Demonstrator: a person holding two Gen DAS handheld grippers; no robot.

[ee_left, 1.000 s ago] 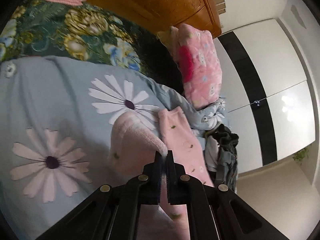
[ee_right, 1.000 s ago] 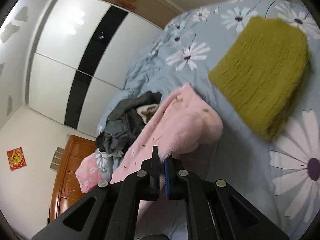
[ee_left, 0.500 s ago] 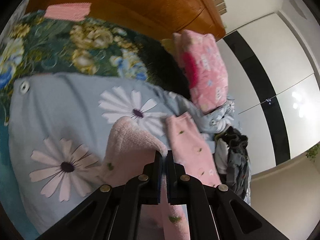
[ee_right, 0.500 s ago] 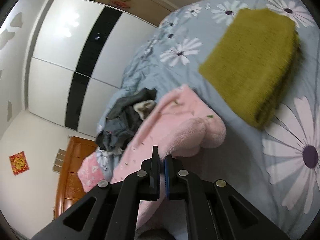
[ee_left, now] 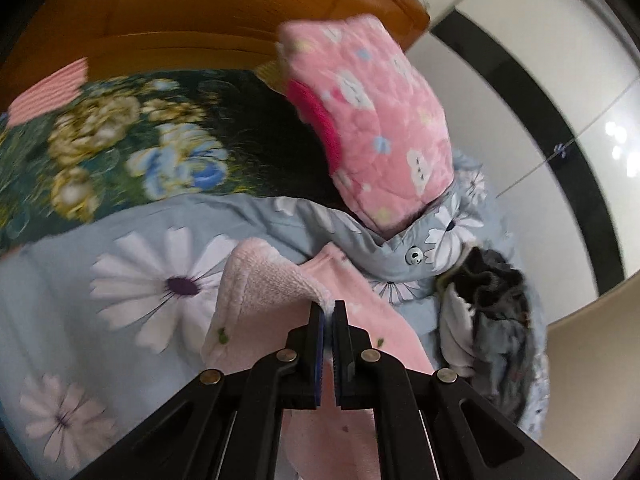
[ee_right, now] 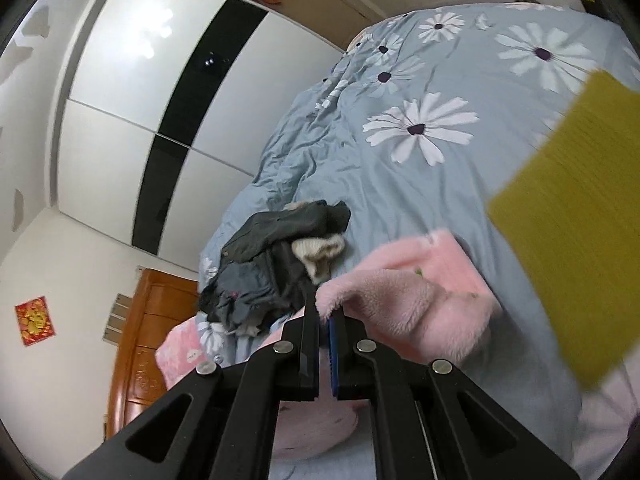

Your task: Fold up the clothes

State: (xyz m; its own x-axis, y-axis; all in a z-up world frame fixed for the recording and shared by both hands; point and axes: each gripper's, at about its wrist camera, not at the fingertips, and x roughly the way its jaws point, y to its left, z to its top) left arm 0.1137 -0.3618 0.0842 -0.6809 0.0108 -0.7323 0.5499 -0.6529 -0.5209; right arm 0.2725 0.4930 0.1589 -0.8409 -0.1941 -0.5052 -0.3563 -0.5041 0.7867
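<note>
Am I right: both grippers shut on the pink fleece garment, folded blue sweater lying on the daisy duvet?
Not quite. The folded sweater is olive-yellow, not blue, as the right wrist view shows. The rest holds: left gripper and right gripper are shut on the pink fleece garment, over the daisy duvet.

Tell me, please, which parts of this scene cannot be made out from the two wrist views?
- Pink fleece garment: its near part hidden behind the left gripper.
- Olive knit, right wrist view: motion-blurred, cut off by the edge.
- Dark clothes pile: separate items indistinguishable.
</note>
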